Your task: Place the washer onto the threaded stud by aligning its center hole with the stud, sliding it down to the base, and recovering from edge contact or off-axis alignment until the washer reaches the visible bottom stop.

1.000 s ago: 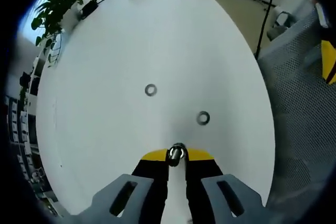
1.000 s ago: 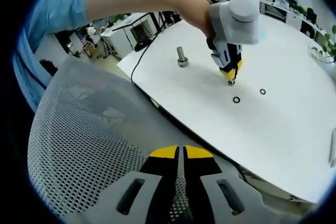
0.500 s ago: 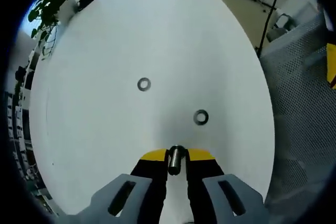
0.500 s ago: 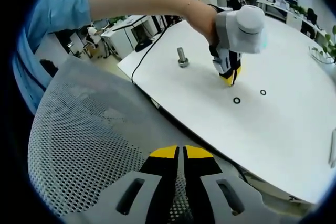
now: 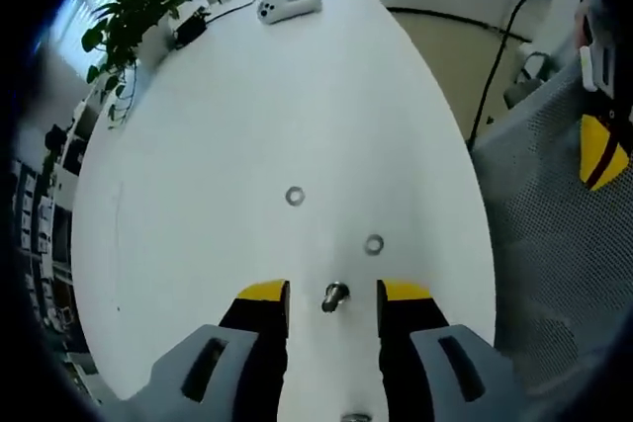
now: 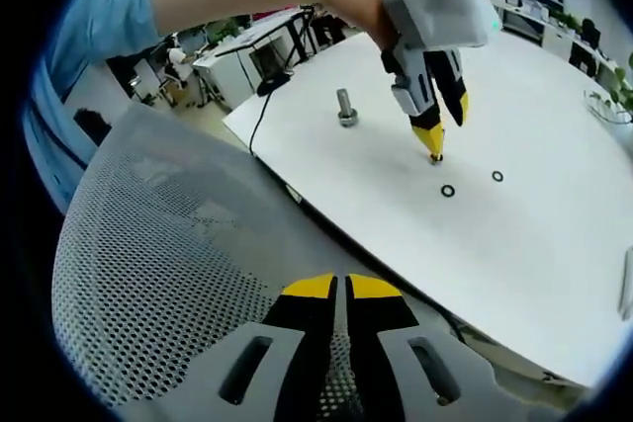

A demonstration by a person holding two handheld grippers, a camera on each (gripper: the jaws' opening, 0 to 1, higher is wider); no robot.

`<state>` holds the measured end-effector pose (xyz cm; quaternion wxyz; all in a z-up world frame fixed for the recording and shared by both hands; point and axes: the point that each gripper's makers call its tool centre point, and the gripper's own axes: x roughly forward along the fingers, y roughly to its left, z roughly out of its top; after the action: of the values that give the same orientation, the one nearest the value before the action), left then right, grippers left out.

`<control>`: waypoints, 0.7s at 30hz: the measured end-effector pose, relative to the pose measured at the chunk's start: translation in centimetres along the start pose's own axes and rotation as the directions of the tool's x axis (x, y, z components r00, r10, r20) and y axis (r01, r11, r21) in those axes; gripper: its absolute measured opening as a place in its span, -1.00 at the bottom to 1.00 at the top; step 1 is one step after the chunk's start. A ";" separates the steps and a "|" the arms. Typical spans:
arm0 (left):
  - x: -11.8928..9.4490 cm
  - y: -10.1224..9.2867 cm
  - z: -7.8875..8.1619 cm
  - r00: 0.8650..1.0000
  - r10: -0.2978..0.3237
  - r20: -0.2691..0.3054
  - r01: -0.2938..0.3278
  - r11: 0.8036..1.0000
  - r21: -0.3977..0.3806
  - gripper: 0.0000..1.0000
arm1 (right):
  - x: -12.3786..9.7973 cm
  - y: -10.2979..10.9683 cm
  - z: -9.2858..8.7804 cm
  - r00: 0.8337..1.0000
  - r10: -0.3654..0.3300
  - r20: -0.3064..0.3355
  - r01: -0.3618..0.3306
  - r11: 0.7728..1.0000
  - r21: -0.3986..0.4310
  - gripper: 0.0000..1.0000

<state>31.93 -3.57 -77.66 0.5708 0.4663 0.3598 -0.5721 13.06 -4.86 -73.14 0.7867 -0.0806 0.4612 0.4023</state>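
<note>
Our left tongs [image 5: 332, 295] stand wide around a short stud [image 5: 334, 295] on the bench [image 5: 198, 145]; right tongs [image 6: 342, 289] are closed, empty. Nearest washer [image 5: 374, 243] lies flat beside: thin, rigid, slippery, so we'd pinch its rim.

Bright, even indoor light, heavy fisheye bend

The white table [image 5: 247, 126] is near glare-white and casts soft, faint shadows. Daylight glows behind the plant [image 5: 134, 12]. Edges curve and smear; the mesh chair back [image 6: 168, 274] up close is slightly soft.
</note>
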 end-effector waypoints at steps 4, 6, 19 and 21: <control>-0.7 -0.7 0.9 1.000 0.005 0.014 -0.005 1.000 0.005 -0.33 | 0.0 0.0 0.0 1.000 0.001 0.001 -0.001 1.000 -0.004 -0.87; -0.9 -0.9 1.6 0.999 0.010 0.033 -0.010 1.000 -0.001 -0.33 | 0.0 0.1 0.0 1.000 0.001 0.000 -0.001 1.000 -0.008 -0.87; 0.4 -2.7 1.7 0.999 0.012 -0.032 -0.013 0.999 -0.034 -0.48 | -0.2 0.5 0.2 1.000 0.013 0.021 -0.012 0.999 -0.034 -0.90; 0.5 -3.1 1.4 0.999 0.005 -0.045 -0.007 0.999 -0.041 -0.50 | -0.1 0.5 0.2 1.000 0.018 0.020 -0.017 0.999 -0.044 -0.90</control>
<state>28.69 -4.76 -78.11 0.5737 0.4681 0.3830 -0.5523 12.78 -4.47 -72.79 0.7859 -0.0896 0.4451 0.4198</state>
